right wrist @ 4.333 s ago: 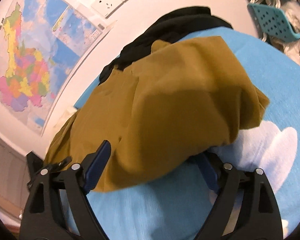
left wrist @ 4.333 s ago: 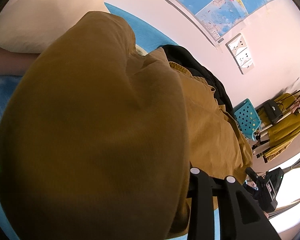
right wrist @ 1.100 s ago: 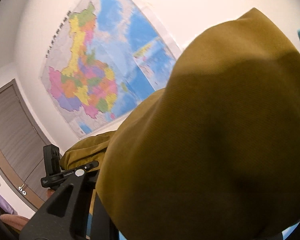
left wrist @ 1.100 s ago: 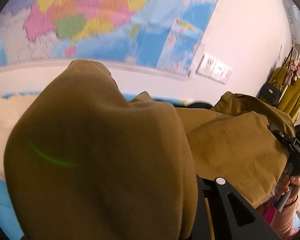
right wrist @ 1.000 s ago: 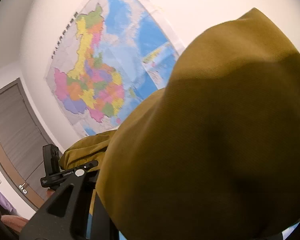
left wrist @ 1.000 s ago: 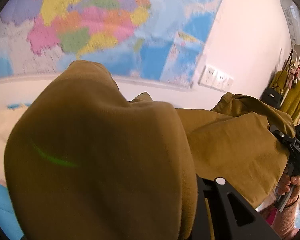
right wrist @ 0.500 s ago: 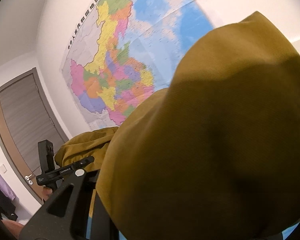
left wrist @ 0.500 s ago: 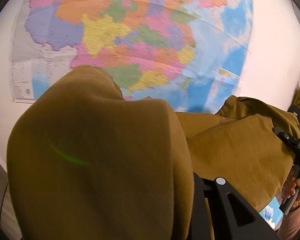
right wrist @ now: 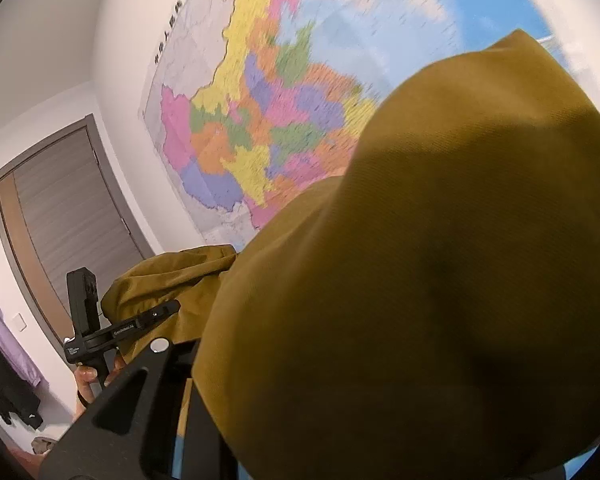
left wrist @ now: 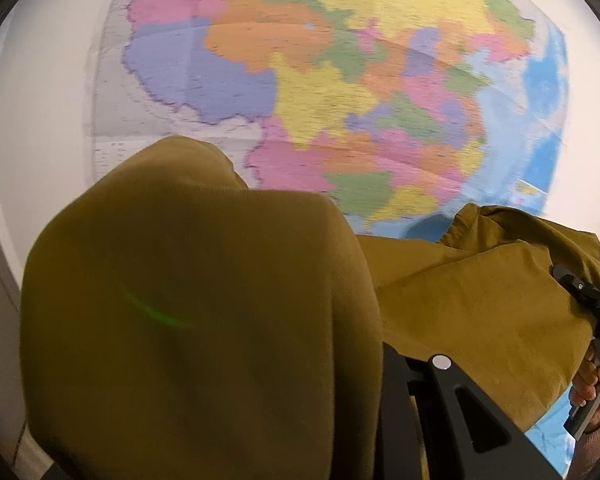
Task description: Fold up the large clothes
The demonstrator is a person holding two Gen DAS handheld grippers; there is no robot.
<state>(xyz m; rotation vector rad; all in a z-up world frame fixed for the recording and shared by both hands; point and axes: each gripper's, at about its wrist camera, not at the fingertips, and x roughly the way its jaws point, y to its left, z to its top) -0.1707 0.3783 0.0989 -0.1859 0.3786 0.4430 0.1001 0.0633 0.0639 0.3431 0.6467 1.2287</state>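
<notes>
I hold mustard garment [left wrist: 204,320] lifted, both jaws clamped on bunched edge, lower frame. Soft, bulky, droops; grip corners.

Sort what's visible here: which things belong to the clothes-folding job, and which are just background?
Job: mustard garment, left gripper and right gripper, both clamped on it.

Background: wall map, grey door, purple and black clothes hanging beside it.

Coloured wall map [left wrist: 360,92], grey door [right wrist: 68,216], purple coat [right wrist: 8,340]
</notes>
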